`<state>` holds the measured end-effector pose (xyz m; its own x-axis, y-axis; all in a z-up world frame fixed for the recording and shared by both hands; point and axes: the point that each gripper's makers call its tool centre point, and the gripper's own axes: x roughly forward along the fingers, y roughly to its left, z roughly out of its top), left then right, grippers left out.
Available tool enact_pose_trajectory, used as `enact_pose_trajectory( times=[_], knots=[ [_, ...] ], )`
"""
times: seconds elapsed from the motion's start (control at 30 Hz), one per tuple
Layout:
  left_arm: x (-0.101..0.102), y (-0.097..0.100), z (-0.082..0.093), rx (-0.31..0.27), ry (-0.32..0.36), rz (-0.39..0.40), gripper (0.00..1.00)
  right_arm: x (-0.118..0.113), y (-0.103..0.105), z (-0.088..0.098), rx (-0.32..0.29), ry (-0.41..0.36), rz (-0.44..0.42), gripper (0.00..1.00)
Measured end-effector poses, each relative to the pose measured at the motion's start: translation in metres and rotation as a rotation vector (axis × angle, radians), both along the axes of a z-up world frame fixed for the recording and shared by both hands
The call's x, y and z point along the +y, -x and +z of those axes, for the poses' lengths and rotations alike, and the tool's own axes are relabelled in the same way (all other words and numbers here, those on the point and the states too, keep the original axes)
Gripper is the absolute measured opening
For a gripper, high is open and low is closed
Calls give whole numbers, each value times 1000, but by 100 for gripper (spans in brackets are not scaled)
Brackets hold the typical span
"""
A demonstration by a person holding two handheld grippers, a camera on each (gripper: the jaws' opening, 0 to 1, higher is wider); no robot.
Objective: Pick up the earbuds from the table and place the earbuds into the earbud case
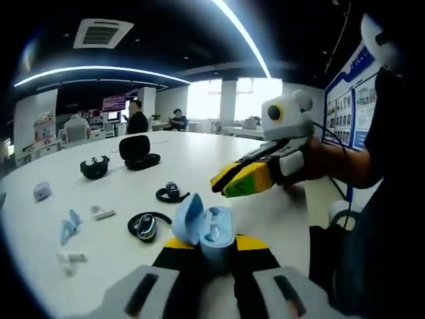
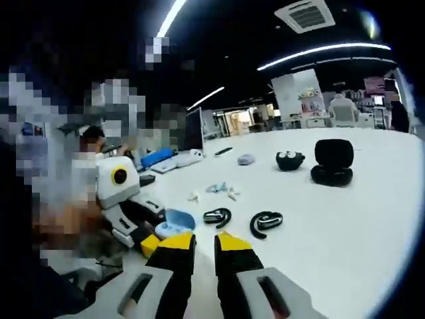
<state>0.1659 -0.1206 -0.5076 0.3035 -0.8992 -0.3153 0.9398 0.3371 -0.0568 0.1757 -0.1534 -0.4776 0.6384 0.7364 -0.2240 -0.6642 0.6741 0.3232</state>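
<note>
Your left gripper (image 1: 216, 249) pinches the open blue case (image 1: 206, 231); right gripper (image 2: 204, 247) jaws slightly spread, empty; beside the case, take light, slippery black earbuds (image 2: 217, 216) by the hook.

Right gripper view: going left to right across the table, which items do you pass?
Blue case held by the left gripper → black ear-hook earbud → second black earbud → open black case.

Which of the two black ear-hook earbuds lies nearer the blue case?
The ear-hook earbud just left of the open light-blue case; the other earbud lies farther back.
</note>
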Motion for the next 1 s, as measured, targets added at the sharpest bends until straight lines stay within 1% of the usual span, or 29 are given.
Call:
enact_pose_trajectory(
  times=[0.1,0.2,0.27,0.37,0.5,0.57,0.6,0.7,0.83,0.93,1.0],
  knots=[
    [0,0,0,1,9,4,19,-5,-4,2,5,-27,-24,11],
    [0,0,0,-3,13,6,19,-7,-8,6,3,-33,-32,12],
    [-1,1,0,-3,15,6,19,-6,-13,12,-23,-5,-22,13],
    [-2,1,0,-9,20,6,19,-3,-21,18,-69,65,5,15],
    [-3,2,0,-21,21,5,20,5,-30,24,-96,90,26,15],
    [-3,2,0,-21,24,5,20,14,-36,28,-117,111,70,16],
    [-2,2,1,-22,24,5,20,19,-40,29,-130,144,100,16],
    [-2,2,0,-24,26,5,20,31,-50,32,-155,210,160,17],
    [-2,2,0,-28,26,4,20,44,-67,38,-160,242,201,17],
    [-1,2,0,-35,24,4,19,52,-74,35,-167,295,262,17],
    [-1,2,0,-39,24,5,19,59,-80,29,-171,354,314,17]
  ],
)
